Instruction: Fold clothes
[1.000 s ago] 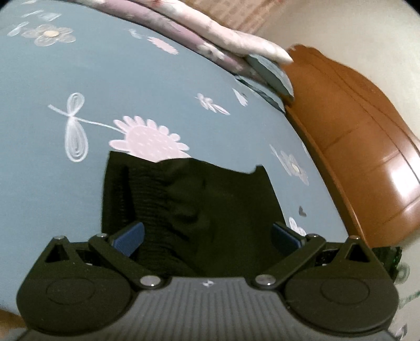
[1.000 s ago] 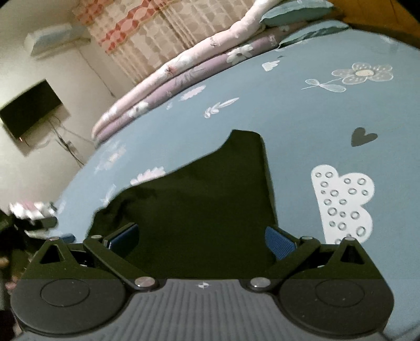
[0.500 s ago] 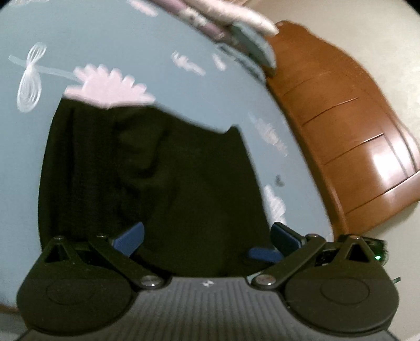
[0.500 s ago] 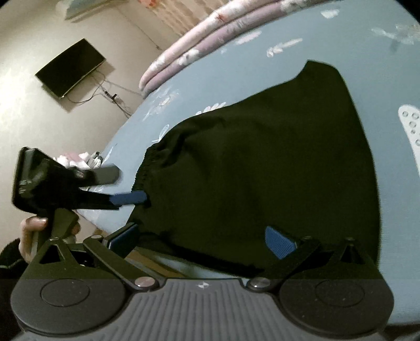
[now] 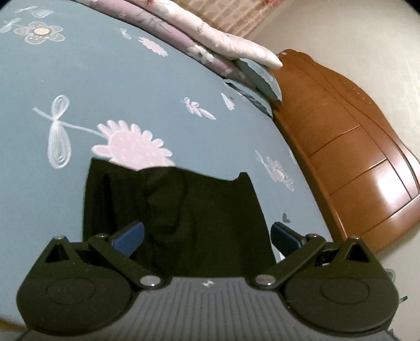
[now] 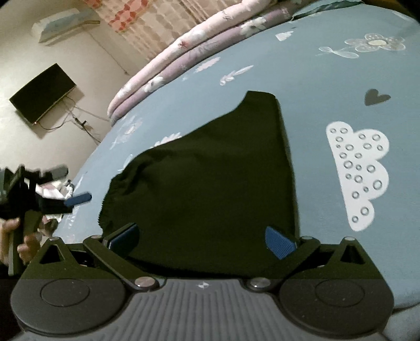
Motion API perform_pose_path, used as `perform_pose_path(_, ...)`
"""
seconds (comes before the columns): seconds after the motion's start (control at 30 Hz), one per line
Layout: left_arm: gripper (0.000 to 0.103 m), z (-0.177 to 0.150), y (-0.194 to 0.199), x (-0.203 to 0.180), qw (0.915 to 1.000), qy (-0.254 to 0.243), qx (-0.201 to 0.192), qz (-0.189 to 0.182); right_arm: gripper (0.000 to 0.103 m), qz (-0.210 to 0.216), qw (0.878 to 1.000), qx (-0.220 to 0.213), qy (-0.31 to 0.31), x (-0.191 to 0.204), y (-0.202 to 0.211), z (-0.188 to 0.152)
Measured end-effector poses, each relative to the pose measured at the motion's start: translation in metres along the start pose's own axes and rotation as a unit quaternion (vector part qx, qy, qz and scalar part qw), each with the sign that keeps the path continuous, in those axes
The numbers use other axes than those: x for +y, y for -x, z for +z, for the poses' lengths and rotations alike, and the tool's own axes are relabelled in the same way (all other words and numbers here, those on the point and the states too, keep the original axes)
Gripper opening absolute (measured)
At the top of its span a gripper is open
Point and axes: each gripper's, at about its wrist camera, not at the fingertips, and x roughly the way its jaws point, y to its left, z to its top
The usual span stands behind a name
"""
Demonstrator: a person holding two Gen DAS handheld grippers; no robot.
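Note:
A black garment [image 5: 183,209] lies flat on the blue flowered bedsheet [image 5: 105,73], its gathered elastic edge to the left in the right wrist view [image 6: 210,183]. My left gripper [image 5: 207,236] hovers open over the garment's near edge with nothing between its blue pads. The right gripper [image 6: 202,240] is also open, low over the near hem on the other side. In the right wrist view the left gripper [image 6: 65,188] shows at the far left, just off the garment's elastic edge, held by a hand [image 6: 15,236].
Folded pink and purple quilts [image 5: 210,39] and grey pillows [image 5: 260,76] lie along the bed's far side. A wooden headboard [image 5: 354,157] stands to the right. A wall television [image 6: 42,94] and an air conditioner [image 6: 63,23] are beyond the bed's foot.
Half a second ago both grippers were pulled back and tilted, showing more of the garment. They have moved in low again. The garment's shape looks unchanged.

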Motion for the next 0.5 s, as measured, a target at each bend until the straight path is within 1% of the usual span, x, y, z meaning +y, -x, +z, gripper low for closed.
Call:
perform_pose_path(0.1,0.102,0.008,-0.023,0.003,1.0000,-0.001,0.008,0.000,0.103,-0.006,1.000,0.000,0.001,-0.002,-0.001,-0.006)
perform_pose_path(0.23,0.102,0.002,-0.047,0.013,0.9982,-0.002,0.040,0.044,0.103,-0.020,0.999,0.003,0.029,0.005,-0.003,-0.009)
perform_pose_path(0.37,0.102,0.001,-0.037,0.005,0.9980,-0.027,0.038,0.043,0.103,-0.027,0.999,0.008,0.046,0.011,-0.002,-0.002)
perform_pose_path(0.43,0.102,0.006,-0.025,-0.001,0.9981,-0.041,0.021,0.040,0.103,-0.025,0.999,-0.003,0.049,0.011,-0.001,0.007)
perform_pose_path(0.5,0.102,0.013,-0.012,0.000,0.9983,-0.042,0.004,0.041,0.103,-0.020,0.999,-0.016,0.038,0.005,0.000,0.018)
